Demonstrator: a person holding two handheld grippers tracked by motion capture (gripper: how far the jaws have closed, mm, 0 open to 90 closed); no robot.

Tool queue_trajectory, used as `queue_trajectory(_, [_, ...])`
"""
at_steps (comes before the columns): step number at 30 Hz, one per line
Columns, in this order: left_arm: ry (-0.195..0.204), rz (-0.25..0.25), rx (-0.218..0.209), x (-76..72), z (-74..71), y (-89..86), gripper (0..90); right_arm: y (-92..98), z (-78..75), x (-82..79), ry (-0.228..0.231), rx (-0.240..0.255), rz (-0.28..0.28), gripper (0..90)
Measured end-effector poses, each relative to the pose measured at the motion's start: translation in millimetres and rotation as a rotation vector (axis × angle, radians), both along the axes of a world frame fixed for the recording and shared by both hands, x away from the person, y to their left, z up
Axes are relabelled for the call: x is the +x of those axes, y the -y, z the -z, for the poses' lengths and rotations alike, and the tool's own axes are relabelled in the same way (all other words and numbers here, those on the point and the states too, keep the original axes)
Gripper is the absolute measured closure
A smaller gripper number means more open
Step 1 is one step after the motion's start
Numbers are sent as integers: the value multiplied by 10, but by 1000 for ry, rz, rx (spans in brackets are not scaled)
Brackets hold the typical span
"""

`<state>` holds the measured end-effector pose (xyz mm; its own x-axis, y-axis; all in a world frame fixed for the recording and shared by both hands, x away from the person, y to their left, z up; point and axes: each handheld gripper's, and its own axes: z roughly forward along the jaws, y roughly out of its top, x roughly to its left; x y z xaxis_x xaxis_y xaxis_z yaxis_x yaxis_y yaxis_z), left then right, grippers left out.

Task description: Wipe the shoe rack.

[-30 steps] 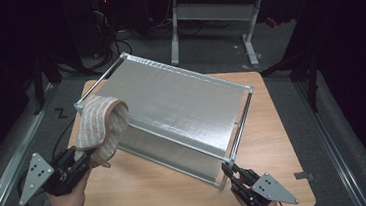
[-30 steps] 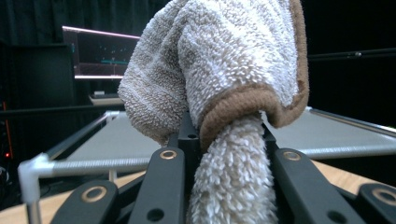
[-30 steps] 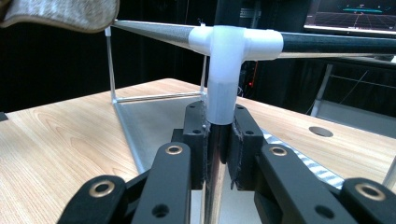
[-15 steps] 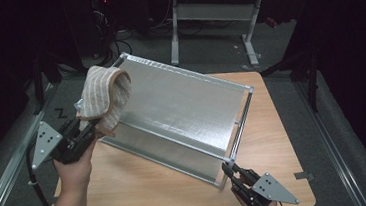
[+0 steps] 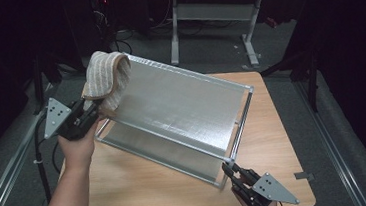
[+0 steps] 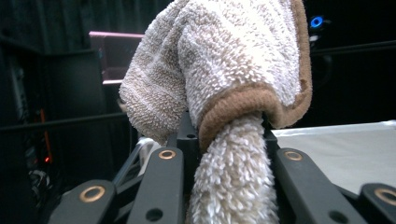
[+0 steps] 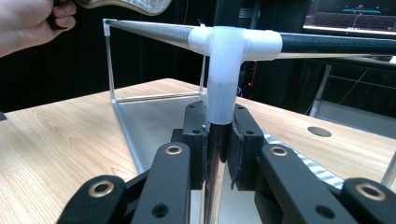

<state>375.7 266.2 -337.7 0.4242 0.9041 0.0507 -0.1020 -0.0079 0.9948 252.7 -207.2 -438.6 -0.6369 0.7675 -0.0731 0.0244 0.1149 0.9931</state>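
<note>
Wooden worktop point(image 5: 143, 187), light grain, with a large clear-walled box on a thin silvery metal frame point(image 5: 182, 113) standing on it at a slant to the worktop's edges. Top panel of the box looks frosted grey from the high view.

Left claw point(image 5: 92, 107) at the box's far-left corner, held in the person's left hand point(image 5: 78, 147). Its jaws are narrowed onto a beige fluffy towel with a brown hem point(image 5: 106, 79); in the left gripper view the towel point(image 6: 233, 93) is pinched between the two black jaws, a rolled tail running down between them and the bulk bunched above the tips. From the high view the towel's bulk lies against the top-left corner of the box, over the frame edge. Whether it presses on the panel, cannot tell.

Right claw point(image 5: 228, 171) at the near-right corner of the box, low at the worktop's front edge. Right gripper view: jaws nearly together, clamped on the upright frame post just under a white plastic corner joint point(image 7: 231, 60). Frame rails run left and right from that joint. The post point(image 7: 215, 154) sits squarely between the pads.
</note>
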Motion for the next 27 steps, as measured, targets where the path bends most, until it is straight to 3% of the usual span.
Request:
queue_trajectory(4, [-57, -2, 12, 102, 67, -21, 724, 6, -1, -2, -3, -3, 2, 793])
queue_trajectory(13, [-104, -10, 25, 174, 136, 15, 696, 10, -3, -2, -2, -1, 3, 791])
queue_trajectory(18, [-134, 15, 13, 147, 165, -35, 579, 21, -4, 0, -2, -2, 3, 789])
queue_trajectory(27, [-114, 41, 15, 50, 202, -64, 399, 15, -7, -3, -4, 4, 6, 789])
